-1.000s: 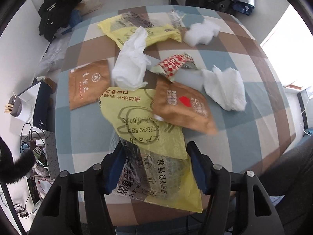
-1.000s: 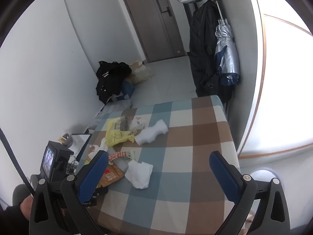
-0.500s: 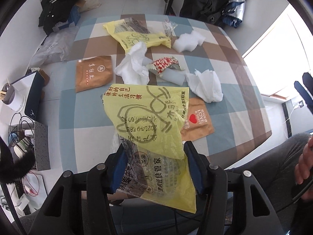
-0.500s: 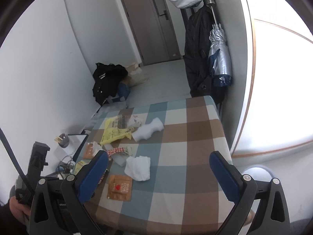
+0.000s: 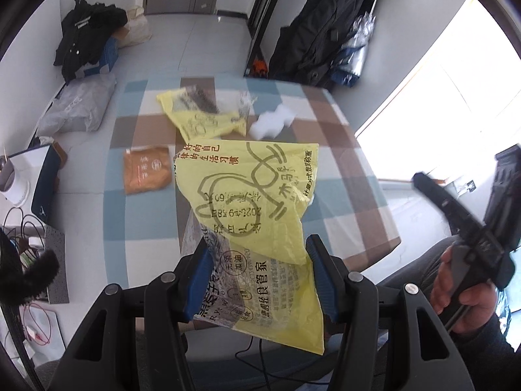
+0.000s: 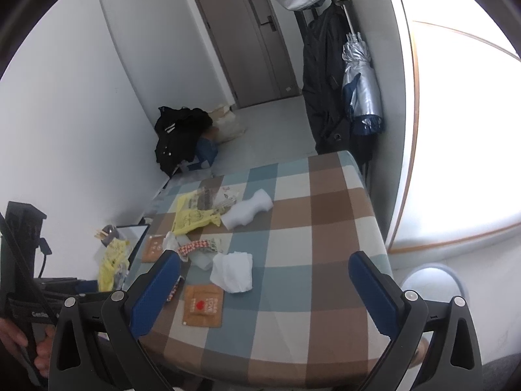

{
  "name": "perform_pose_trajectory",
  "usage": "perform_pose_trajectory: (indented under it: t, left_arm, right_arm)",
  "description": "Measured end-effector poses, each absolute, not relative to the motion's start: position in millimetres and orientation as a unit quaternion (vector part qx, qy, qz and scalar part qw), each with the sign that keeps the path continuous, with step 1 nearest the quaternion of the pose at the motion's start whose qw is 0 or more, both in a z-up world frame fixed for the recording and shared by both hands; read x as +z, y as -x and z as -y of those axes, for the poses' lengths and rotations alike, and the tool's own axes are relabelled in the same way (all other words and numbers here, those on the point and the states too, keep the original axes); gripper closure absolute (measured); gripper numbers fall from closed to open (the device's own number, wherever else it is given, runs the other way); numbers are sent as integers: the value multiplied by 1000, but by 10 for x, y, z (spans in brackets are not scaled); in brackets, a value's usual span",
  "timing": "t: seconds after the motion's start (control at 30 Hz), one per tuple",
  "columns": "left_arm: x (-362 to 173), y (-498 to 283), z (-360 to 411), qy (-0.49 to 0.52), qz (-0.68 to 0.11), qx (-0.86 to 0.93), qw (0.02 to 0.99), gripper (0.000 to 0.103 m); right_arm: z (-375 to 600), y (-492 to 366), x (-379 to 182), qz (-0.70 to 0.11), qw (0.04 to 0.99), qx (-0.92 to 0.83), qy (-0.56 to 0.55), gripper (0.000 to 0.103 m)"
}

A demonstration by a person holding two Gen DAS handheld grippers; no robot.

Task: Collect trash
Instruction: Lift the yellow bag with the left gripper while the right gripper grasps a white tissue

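Left gripper (image 5: 259,278) is clamped on the yellow bread bag (image 5: 257,215), which hangs in the air off the checkered table (image 5: 342,176). Right gripper (image 6: 263,290) has its fingers spread wide with nothing between them, hovering above the table's near edge. On the table: second yellow bag (image 6: 192,216), crumpled tissue (image 6: 232,272), brown packet (image 6: 203,306), white foam piece (image 6: 247,208).

A crumpled yellow printed wrapper (image 5: 257,215) is being held aloft above the checkered counter (image 5: 351,176), hanging tilted.
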State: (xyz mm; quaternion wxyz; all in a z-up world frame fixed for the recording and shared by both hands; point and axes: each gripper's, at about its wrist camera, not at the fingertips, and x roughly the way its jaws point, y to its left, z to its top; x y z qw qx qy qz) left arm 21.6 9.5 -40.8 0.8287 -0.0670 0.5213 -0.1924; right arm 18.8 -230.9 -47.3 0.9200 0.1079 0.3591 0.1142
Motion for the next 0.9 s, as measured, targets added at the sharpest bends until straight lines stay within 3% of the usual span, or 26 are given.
perform_pose_trajectory:
  t: [0.3,0.57,0.9]
  left_arm:
    - [-114,-455,-587,121,-455,-156,869,51]
    - [-219,-582,-976,149,-435,-123,880,51]
    - [-335,-641,-1370,185,-441,-89,874,51]
  right_arm:
    - [1975,-289,-493,-377,911,148,-74,0]
    - [1266,-445,-343,-323,916,224,83,0]
    - [218,-684,-847,-320,861,308,250,1]
